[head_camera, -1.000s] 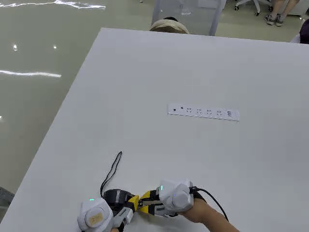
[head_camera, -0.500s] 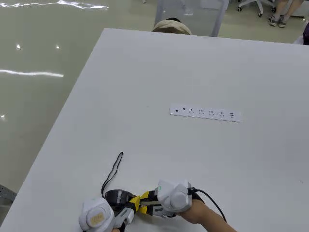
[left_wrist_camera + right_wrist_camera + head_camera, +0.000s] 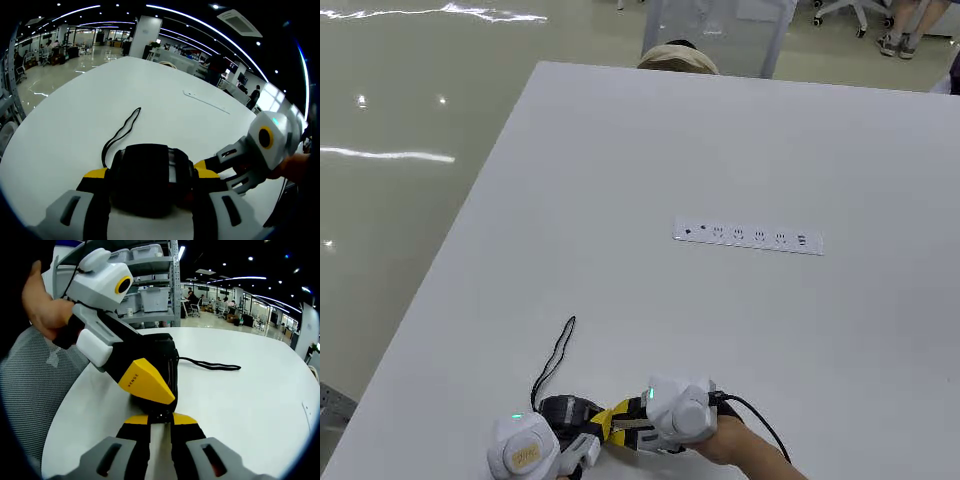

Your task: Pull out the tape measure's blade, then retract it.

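White table: left gripper clamps tape measure body; right gripper, jaws narrow, seemingly pinches blade.

tape measure in left tool, cord ahead

Your left gripper clamps its jaws across the tape measure. Your right gripper meets it head-on, jaws pinched nearly together at the case front, right hand behind.

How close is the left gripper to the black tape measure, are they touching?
Touching. The left gripper view shows the left gripper squeezing the tape measure between its fingers.
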Action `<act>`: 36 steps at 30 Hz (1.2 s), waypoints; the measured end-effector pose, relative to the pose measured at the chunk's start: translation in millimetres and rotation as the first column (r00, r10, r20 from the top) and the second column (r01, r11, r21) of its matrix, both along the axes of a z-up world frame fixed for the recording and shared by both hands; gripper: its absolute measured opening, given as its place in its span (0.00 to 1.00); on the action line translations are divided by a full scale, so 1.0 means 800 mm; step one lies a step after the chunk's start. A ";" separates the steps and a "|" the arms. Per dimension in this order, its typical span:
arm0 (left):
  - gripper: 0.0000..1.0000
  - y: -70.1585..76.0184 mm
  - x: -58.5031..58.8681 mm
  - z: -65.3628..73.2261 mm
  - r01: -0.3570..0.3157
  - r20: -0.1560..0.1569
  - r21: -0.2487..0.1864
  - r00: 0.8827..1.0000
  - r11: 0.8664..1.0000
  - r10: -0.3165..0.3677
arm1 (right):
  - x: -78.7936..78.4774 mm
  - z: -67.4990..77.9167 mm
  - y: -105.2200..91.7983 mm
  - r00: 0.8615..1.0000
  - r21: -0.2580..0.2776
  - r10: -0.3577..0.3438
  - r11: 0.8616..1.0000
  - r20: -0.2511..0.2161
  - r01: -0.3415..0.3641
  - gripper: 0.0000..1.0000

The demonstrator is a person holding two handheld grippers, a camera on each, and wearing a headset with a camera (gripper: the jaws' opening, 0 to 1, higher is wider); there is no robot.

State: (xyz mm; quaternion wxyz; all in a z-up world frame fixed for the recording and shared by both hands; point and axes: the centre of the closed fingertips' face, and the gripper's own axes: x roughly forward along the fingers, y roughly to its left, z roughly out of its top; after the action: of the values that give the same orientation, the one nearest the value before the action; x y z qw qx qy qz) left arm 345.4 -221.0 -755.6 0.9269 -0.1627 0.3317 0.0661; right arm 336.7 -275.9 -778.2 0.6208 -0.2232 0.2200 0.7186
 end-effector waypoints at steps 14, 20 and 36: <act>0.65 -0.002 -0.001 0.000 0.019 -0.012 0.005 1.000 1.000 -0.019 | -0.001 -0.001 0.000 1.000 0.000 -0.017 1.000 -0.011 0.017 0.14; 0.65 -0.002 -0.001 -0.003 0.017 -0.016 0.003 1.000 1.000 -0.017 | -0.001 -0.001 0.000 0.999 -0.003 -0.031 1.000 -0.014 0.031 0.15; 0.67 -0.004 -0.007 -0.004 0.128 -0.054 0.103 0.991 0.986 -0.123 | -0.002 -0.001 -0.001 0.999 -0.020 -0.038 0.999 0.003 0.038 0.20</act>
State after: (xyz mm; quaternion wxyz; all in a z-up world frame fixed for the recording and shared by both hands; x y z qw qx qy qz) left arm 339.6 -223.8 -758.5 0.9284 -0.0903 0.3592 0.0290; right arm 334.9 -276.9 -778.9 0.6323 -0.2263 0.2306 0.7041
